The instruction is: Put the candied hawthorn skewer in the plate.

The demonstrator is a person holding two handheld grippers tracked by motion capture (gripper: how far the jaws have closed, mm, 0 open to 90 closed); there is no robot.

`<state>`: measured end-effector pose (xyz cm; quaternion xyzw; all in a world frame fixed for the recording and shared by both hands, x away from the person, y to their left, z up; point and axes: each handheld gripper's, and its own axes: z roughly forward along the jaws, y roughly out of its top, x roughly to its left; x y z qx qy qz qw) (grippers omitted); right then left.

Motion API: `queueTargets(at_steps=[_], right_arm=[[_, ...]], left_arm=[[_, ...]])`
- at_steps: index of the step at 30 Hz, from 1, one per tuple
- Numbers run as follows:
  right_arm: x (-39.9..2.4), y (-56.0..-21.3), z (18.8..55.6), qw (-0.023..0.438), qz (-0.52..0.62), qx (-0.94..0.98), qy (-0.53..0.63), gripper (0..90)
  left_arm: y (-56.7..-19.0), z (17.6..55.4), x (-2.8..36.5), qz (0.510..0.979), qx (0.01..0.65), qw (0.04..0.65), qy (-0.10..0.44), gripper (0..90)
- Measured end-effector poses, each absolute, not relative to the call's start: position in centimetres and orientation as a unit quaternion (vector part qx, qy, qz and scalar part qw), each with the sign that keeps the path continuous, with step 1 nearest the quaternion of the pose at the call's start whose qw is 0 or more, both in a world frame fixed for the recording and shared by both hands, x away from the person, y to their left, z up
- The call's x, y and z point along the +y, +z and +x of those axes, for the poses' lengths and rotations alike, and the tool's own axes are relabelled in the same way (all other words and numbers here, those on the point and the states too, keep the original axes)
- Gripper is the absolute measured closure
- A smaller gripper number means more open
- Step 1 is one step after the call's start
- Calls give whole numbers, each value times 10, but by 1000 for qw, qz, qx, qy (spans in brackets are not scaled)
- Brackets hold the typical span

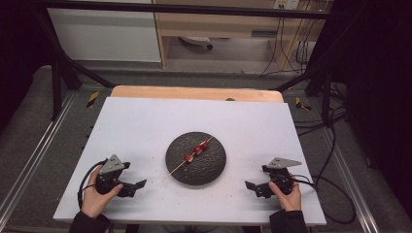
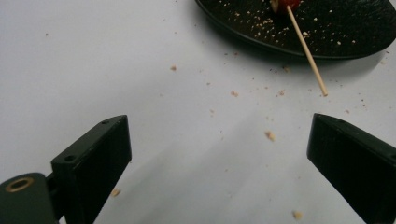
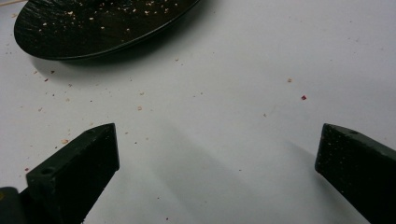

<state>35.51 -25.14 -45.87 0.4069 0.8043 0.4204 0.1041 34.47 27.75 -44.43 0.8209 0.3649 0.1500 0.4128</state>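
A black round plate lies in the middle of the white table. Across it lies a wooden skewer with red food pieces threaded on it, its bare end sticking out past the plate's front-left rim. My left gripper rests near the table's front left, open, with nothing between its jaws. In the left gripper view the skewer's stick ends just ahead of the jaws, and the plate lies beyond. My right gripper sits at the front right, open and empty. The plate's rim lies ahead of it.
Crumbs are scattered over the white table top around the plate. A wooden board edge runs along the table's far side. Black frame bars and cables stand around the table.
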Motion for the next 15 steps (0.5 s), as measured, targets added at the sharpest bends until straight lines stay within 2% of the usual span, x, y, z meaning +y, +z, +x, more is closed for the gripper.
queueTargets(at_steps=[15], right_arm=[[-251,-459,355,103,408,806,417,5]], left_arm=[[-451,343,285,821,373,406,148,64]])
